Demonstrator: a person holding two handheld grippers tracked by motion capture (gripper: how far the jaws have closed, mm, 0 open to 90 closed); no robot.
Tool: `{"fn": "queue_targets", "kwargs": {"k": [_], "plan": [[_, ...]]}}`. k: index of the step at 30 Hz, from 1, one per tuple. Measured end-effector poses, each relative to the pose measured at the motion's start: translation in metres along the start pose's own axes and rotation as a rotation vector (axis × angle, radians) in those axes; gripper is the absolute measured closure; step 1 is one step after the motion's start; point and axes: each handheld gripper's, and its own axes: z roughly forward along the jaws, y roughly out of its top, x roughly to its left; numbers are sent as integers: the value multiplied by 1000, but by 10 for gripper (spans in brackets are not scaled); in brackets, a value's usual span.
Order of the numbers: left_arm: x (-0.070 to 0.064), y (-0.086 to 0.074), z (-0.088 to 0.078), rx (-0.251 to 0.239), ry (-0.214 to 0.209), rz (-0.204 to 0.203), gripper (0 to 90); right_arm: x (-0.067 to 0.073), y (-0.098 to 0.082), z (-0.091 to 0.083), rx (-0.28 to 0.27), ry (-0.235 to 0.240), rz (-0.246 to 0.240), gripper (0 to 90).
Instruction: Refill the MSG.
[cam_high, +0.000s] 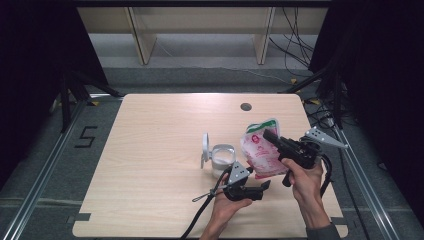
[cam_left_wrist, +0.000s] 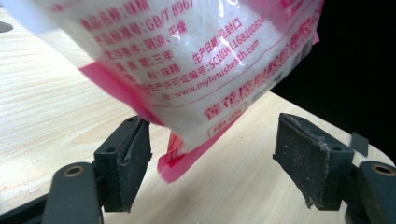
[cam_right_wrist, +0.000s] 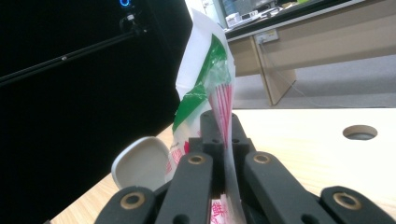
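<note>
We see the right gripper (cam_high: 272, 136) clamped on a pink-and-white bag (cam_high: 261, 150), held upright above the table (cam_high: 150, 150) beside an open lidded jar (cam_high: 220, 157). The left gripper (cam_left_wrist: 212, 161) has its jaws apart, with the bag's bottom corner hanging between them, unpinched.

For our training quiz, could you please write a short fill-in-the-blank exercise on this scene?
1. The right gripper is shut on the ____.
2. The fingers of the left gripper stand ____, with the bag's lower corner between them.
3. The lid of the clear jar is flipped ____.
4. The jar stands on a ____ table.

Missing words: bag; open; open; wooden
</note>
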Motion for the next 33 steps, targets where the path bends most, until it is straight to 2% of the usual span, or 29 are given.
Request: {"fn": "queue_targets", "kwargs": {"k": [1,2,4,6,7,8,10,13,14,17,20,22,24,25,26,27,28,29,31,32,33], "plan": [[0,0,-1,3,-3,3,264,-1,0,-1,-1,-2,-6,900],[-1,0,-4,13,3,22,262,-3,-1,-3,-2,-11,-5,900],[-5,-1,-7,14,-12,45,261,-7,-2,-5,-5,-14,-13,900],[-8,-7,-14,33,-15,64,260,-10,-4,-8,-4,-21,-4,900],[-8,-8,-15,34,-19,68,262,-13,-6,-8,-1,-29,-18,900],[-9,-9,-18,44,1,64,262,-14,-8,-8,-3,-31,-18,900],[-9,-9,-20,41,-10,77,263,-16,-13,-9,14,-38,3,900],[-8,-7,-26,21,-9,75,264,-22,-20,-11,26,-54,6,900],[-8,-6,-29,18,-3,75,264,-23,-20,-13,14,-53,14,900],[-7,-7,-38,20,9,93,264,-26,-20,-22,14,-59,-5,900],[-7,-9,-43,33,20,100,263,-29,-23,-32,2,-71,10,900],[-6,-11,-46,24,15,98,263,-30,-25,-40,-7,-88,24,900],[-2,-11,-49,30,13,125,263,-32,-29,-48,-5,-100,13,900],[-2,-11,-51,37,26,114,262,-32,-30,-51,-5,-107,2,900],[0,-11,-54,43,31,133,262,-33,-32,-54,-4,-112,12,900],[0,-12,-55,24,25,117,261,-34,-33,-57,-6,-125,14,900],[3,-12,-59,35,28,133,262,-36,-34,-60,-8,-131,6,900],[5,-12,-60,21,27,133,261,-38,-35,-63,-3,-153,-7,900],[7,-12,-64,9,31,114,261,-40,-38,-66,1,-154,0,900],[9,-12,-66,17,39,132,261,-42,-40,-69,5,-156,4,900],[10,-12,-70,30,49,130,261,-44,-41,-70,7,-170,0,900]]}}
